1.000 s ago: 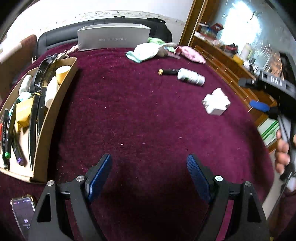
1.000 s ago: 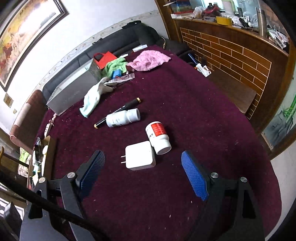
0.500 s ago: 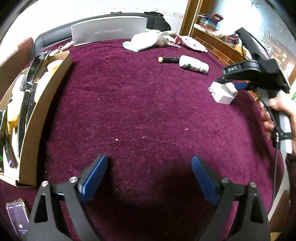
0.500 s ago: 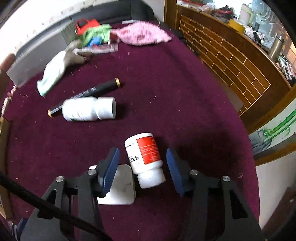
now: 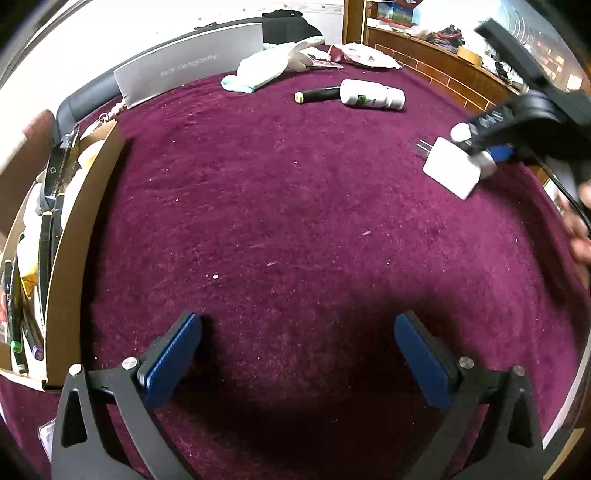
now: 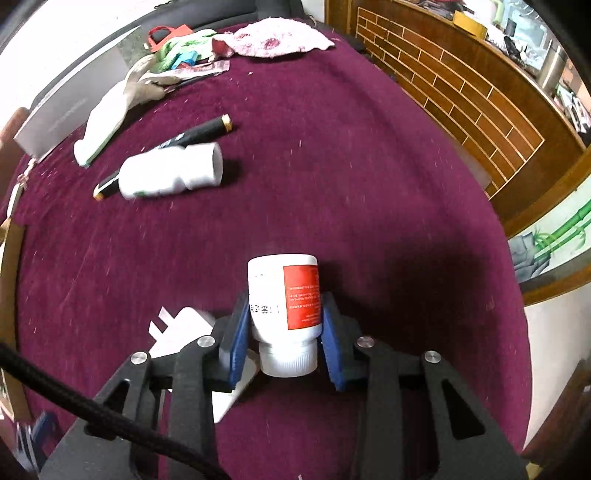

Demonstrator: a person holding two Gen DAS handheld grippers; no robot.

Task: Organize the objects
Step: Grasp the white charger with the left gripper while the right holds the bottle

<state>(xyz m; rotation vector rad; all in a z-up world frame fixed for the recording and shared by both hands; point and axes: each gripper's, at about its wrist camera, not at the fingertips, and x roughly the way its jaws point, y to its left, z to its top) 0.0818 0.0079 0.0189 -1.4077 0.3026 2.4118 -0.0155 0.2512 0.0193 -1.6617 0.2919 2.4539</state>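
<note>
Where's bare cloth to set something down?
The maroon tablecloth is bare between the brown cardboard box and the white plug adapter. Crowded: the far edge around the white sock, and the lying white bottle beside the black pen.

White wall behind a black sofa; brick-patterned wooden counter at right

right hand-held gripper lowered — jaws closed onto red-label bottle, left hand-held gripper widened
</note>
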